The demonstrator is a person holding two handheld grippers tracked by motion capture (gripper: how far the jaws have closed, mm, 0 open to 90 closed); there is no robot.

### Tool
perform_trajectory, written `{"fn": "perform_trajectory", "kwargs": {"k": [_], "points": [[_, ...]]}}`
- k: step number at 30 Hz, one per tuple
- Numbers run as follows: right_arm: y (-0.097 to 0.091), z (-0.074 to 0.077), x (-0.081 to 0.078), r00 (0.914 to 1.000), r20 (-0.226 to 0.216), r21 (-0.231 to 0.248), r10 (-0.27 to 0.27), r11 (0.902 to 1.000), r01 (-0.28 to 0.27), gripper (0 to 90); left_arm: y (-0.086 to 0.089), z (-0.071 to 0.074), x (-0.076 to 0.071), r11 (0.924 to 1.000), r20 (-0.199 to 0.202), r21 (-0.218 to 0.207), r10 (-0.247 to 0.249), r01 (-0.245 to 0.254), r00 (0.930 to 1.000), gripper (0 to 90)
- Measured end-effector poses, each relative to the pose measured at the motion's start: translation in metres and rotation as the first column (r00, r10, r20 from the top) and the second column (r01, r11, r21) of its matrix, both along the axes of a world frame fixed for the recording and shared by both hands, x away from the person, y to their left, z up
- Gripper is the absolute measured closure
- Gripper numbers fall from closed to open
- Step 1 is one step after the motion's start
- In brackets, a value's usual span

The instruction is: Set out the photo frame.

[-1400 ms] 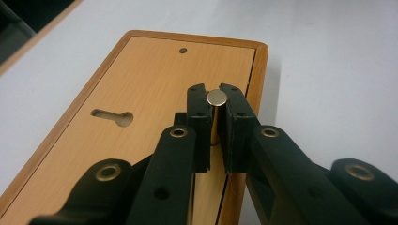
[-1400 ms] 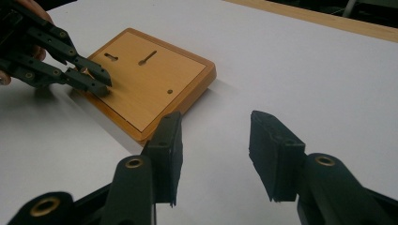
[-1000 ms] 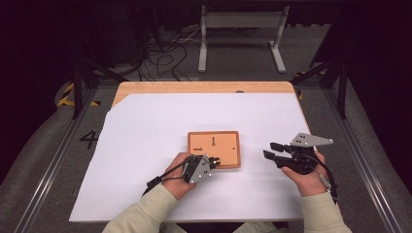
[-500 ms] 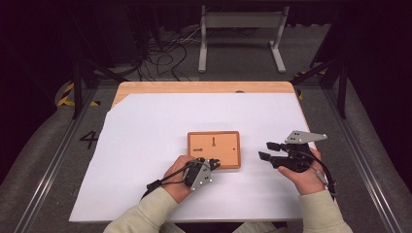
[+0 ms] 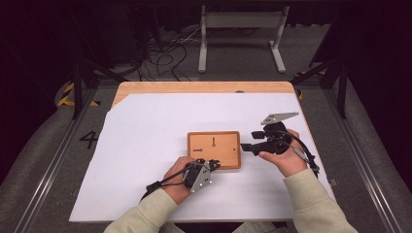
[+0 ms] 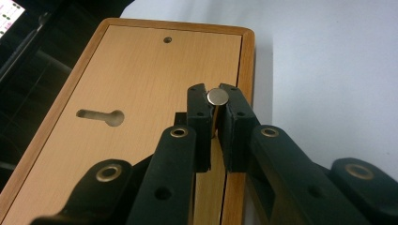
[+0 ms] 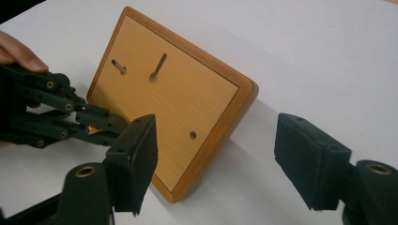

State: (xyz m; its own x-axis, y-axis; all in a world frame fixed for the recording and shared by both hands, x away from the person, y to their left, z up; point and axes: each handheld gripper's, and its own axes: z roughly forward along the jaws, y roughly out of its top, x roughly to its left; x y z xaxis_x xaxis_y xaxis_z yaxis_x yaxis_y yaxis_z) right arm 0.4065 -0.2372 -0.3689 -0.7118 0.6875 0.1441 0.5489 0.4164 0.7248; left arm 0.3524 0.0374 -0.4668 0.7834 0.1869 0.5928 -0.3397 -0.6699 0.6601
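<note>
White-covered desk, dark room. Board lies mid-desk. Left gripper fingers clenched on metal pin at board's near edge. Right gripper has slid in beside board, fingers just spreading, nothing between — ready to steady board.

Right gripper: jaws spread wide, just been opening, nothing between the pads. Wooden board ahead of them on white sheet. Left gripper at board's far-left edge.

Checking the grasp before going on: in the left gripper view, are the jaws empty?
No: the left gripper is shut on a metal pin, over the wooden board.
</note>
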Motion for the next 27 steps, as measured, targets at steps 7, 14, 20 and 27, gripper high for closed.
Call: {"fn": "perform_trajectory", "kwargs": {"k": [7, 14, 20, 27], "points": [[0.013, -0.009, 0.019, 0.9986, -0.052, -0.004, -0.006, 1.0000, 0.005, 25.2, 0.000, 0.000, 0.001, 1.0000, 0.000, -0.002, -0.001, 0.001, 1.0000, 84.0], [0.023, -0.024, 0.038, 0.9942, -0.106, -0.009, -0.014, 0.9999, 0.013, 23.4, 0.000, -0.001, 0.001, 0.9999, -0.001, -0.012, -0.003, 0.003, 1.0000, 84.0], [0.028, -0.042, 0.053, 0.9854, -0.170, 0.001, -0.010, 0.9999, 0.010, 20.5, 0.001, -0.002, 0.001, 0.9999, -0.002, -0.015, -0.001, 0.001, 1.0000, 84.0], [0.034, -0.050, 0.058, 0.9802, -0.195, 0.059, 0.036, 0.9980, -0.025, 20.3, 0.002, -0.002, 0.002, 0.9997, -0.011, -0.024, -0.003, 0.002, 0.9999, 84.0]]}}
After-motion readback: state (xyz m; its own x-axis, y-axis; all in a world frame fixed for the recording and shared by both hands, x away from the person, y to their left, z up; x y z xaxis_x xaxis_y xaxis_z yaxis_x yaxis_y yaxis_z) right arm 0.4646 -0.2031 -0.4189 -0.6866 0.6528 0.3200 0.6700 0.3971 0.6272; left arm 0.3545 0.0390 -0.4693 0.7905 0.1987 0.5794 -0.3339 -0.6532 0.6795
